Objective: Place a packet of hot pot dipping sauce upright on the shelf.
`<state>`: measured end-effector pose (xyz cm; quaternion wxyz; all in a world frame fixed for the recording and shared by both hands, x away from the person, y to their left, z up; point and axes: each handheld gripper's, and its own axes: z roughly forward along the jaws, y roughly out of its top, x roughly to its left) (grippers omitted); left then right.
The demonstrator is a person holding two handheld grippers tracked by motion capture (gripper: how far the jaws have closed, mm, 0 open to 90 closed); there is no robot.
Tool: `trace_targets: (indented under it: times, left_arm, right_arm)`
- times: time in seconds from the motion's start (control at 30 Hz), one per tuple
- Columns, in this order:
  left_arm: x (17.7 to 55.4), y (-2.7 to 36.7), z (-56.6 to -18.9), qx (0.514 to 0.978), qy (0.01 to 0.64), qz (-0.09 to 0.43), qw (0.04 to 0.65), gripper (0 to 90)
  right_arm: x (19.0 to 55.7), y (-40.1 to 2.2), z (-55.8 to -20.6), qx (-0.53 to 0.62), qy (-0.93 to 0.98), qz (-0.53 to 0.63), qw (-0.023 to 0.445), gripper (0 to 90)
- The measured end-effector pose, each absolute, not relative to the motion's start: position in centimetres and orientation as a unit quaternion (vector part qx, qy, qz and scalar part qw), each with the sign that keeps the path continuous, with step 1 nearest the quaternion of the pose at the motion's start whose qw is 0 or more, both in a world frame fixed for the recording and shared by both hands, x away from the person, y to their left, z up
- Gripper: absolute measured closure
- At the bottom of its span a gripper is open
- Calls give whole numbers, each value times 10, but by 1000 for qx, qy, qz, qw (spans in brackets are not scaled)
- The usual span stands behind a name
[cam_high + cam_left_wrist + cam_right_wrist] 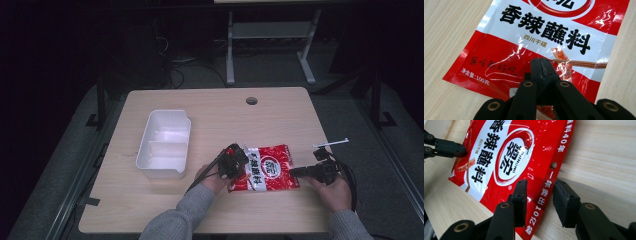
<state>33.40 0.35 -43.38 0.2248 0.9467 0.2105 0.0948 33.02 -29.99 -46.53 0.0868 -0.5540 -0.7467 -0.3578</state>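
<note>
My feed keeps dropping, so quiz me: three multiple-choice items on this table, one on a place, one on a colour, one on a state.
1. Where is the white tray relative to the seasoning packet, in the high view?
A. To its left
B. To its right
C. Under it

2. What is the packet's main colour?
A. Green
B. Red with a white band
C. Plain blue

3. How do the right gripper fingers stand?
A. Pressed shut on the tray
B. Apart, straddling the packet's sealed edge
C. Shut with nothing between them

Answers: 1 A, the tray sits left of the packet on the table. 2 B, both gripper views show red film with a white band. 3 B, the right gripper view shows a gap beside each finger, while the left gripper is shut over the packet's other end.
</note>
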Motion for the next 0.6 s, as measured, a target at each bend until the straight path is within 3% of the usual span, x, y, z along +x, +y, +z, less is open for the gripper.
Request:
trace_targets:
  times: [0.6]
  left_arm:
    - [333,3,-434,947,208,100,224,900]
  right_arm:
    - [328,-291,-459,-525,-735,-413,121,640]
